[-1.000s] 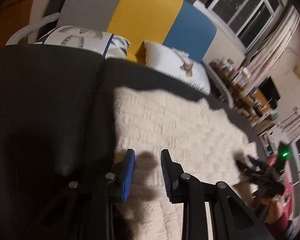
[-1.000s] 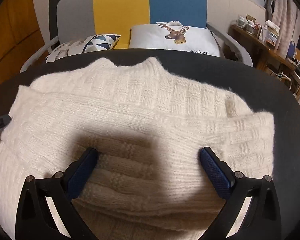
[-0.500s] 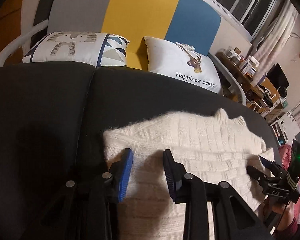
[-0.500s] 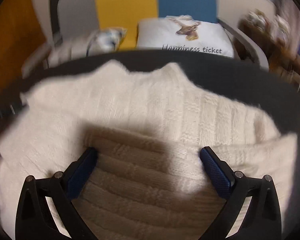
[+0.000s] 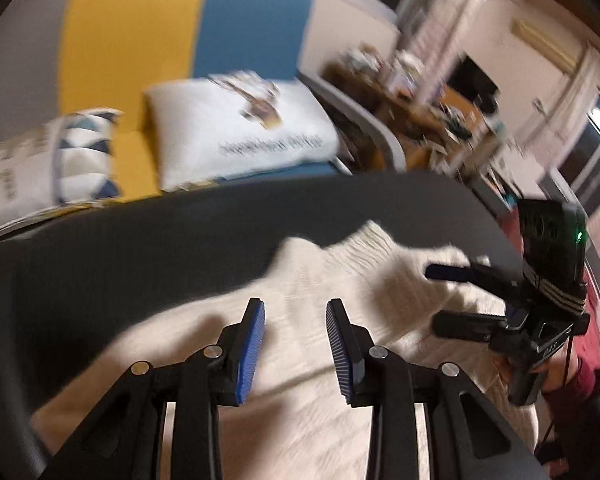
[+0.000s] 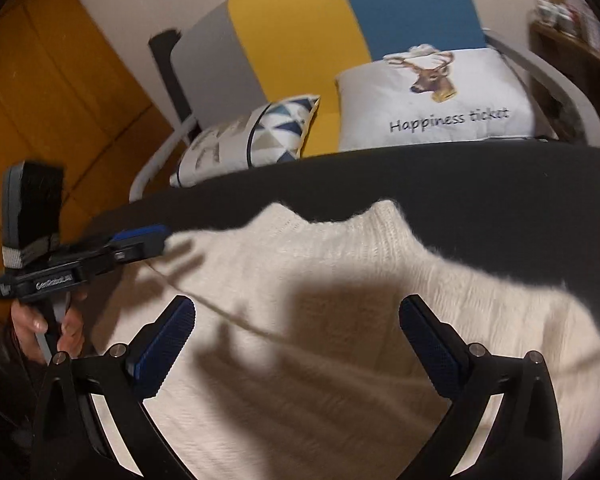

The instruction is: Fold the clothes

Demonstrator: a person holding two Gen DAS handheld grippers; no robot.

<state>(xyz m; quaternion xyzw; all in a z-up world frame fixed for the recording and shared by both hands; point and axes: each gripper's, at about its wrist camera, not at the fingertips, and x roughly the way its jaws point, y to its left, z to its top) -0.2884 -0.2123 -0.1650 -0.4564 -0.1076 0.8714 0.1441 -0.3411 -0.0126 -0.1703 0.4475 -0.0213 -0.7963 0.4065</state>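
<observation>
Left wrist view: left gripper over the cream knit sweater, jaws parted by a narrow gap, nothing between the blue pads; whether they touch the knit, can't tell (motion blur). Sweater lies flat on the dark surface, directly under and ahead of both tools, collar at the far edge. Right gripper sits to the right of the left one, above the sweater's right side. Right wrist view: right gripper spread wide, holding nothing, sweater below it. Left gripper is off to its left at the sweater's edge. Deer-print pillow and triangle-pattern pillow beyond the surface, on the sofa.
</observation>
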